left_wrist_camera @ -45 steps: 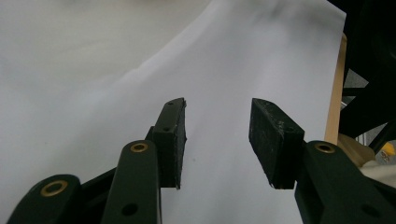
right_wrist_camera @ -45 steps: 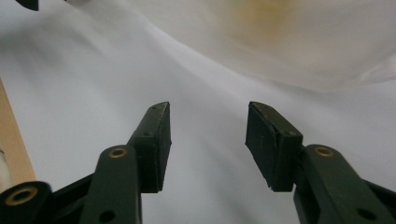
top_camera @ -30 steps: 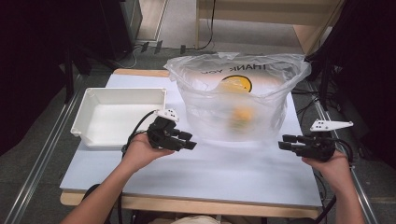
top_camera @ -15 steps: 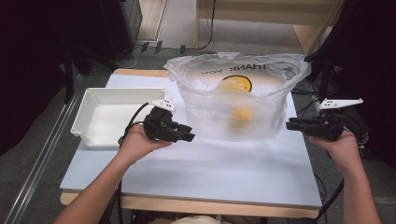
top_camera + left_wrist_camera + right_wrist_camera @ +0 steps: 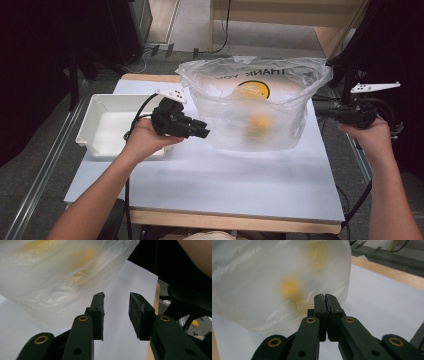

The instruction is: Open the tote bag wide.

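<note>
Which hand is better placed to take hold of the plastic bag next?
Left, probably. The left gripper sits right at the plastic bag with its fingers apart and nothing between them. The right gripper is shut on nothing, off the bag's other side.

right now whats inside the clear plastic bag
Through the clear plastic bag show blurred yellow-orange shapes; the cloudy film hides what they are and anything else inside.
</note>
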The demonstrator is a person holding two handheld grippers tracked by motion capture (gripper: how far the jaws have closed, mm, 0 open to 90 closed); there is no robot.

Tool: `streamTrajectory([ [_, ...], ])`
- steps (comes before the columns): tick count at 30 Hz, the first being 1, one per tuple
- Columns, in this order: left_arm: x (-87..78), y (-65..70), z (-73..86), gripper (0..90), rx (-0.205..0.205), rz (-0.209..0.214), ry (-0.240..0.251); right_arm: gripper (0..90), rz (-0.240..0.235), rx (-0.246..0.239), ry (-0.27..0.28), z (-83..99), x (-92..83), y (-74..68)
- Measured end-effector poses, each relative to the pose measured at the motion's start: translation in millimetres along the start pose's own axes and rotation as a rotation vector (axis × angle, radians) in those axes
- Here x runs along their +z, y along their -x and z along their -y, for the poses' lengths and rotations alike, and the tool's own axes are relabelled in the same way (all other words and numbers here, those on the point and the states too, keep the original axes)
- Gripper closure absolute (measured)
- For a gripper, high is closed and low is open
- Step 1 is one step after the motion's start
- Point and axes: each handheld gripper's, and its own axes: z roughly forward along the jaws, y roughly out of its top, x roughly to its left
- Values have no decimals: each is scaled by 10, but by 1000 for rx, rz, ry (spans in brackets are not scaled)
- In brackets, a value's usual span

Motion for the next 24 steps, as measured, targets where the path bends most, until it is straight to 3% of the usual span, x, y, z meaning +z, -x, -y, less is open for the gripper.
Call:
streamTrajectory([
  [4, -80, -24, -111, 686, 10, -4, 7, 896, 23, -10, 6, -219, -65, 26],
  [11, -147, -45, -239, 675, 21, -18, 3, 895, 39, -16, -2, -450, -77, 48],
  [19, -276, -103, -469, 808, 29, -14, -1, 894, 59, -18, -6, -777, -95, 47],
  [24, -368, -165, -665, 882, 35, -40, 3, 893, 75, -34, -2, -926, -131, 21],
])
